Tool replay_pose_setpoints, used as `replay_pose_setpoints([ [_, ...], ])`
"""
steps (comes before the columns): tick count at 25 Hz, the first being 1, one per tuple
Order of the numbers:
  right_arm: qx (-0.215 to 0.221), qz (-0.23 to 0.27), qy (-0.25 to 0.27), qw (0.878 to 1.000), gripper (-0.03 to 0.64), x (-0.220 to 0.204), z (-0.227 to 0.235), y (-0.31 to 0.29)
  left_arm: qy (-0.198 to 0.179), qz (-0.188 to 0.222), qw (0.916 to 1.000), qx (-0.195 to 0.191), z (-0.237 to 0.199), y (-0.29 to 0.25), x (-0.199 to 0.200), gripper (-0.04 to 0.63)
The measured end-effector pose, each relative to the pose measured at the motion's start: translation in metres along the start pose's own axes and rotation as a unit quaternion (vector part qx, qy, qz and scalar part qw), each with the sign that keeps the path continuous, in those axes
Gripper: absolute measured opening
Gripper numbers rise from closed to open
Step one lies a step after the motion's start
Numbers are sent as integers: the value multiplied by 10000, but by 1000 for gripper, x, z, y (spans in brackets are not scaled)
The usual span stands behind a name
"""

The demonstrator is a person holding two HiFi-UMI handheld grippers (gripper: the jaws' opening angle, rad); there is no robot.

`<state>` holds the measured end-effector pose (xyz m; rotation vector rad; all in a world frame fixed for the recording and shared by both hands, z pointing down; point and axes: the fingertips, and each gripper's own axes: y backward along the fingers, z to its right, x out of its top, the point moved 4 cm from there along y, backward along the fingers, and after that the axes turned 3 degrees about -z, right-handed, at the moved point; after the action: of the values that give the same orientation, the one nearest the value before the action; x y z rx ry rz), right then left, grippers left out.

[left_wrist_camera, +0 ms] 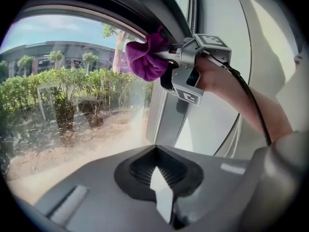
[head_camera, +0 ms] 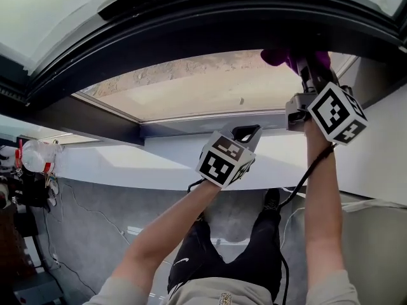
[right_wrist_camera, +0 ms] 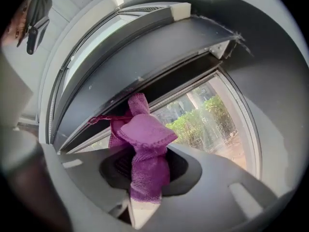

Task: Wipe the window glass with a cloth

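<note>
We've got the right gripper (right_wrist_camera: pixel 144 202) pinching the purple cloth (right_wrist_camera: pixel 147 137), up at the window glass (head_camera: pixel 191 88) top-right corner, under the dark frame (head_camera: pixel 222 24). Open glass runs left and down. The left gripper (left_wrist_camera: pixel 161 192) is pressed together, empty, by the bottom edge.

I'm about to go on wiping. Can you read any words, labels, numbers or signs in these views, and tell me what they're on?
No words or numbers can be read in any view.
left marker cube, right marker cube: black-and-white square patterns only, no letters.
trouser logo: small white curved mark, no lettering.
waist tag: too small to read.
bottle, far left, red label: too small and blurred to read.
</note>
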<state>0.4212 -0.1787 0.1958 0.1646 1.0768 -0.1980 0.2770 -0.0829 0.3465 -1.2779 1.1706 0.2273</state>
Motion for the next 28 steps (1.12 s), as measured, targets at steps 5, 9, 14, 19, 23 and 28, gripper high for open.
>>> replay_pose_setpoints([
  [5,-174,-196,-79,9996,131,-37,34,4,140,-191,9997,-77,2,-23,-19,0],
  [9,-214,-383,-215,9988,132,-82,61,4,276,-389,9988,-93,-5,-43,-49,0],
  [14,-365,-657,-430,9962,132,-141,91,9,401,-629,9971,-131,-12,-64,-83,0],
  [19,-688,-1063,-677,9896,132,-211,129,12,494,-763,9956,-213,-21,-88,-111,1],
  [23,-954,-1604,-877,9785,130,-268,157,13,575,-820,9948,-198,-31,-103,-127,0],
  [28,-1211,-1988,-1093,9664,132,-323,192,16,562,-888,9942,-218,-34,-119,-137,0],
])
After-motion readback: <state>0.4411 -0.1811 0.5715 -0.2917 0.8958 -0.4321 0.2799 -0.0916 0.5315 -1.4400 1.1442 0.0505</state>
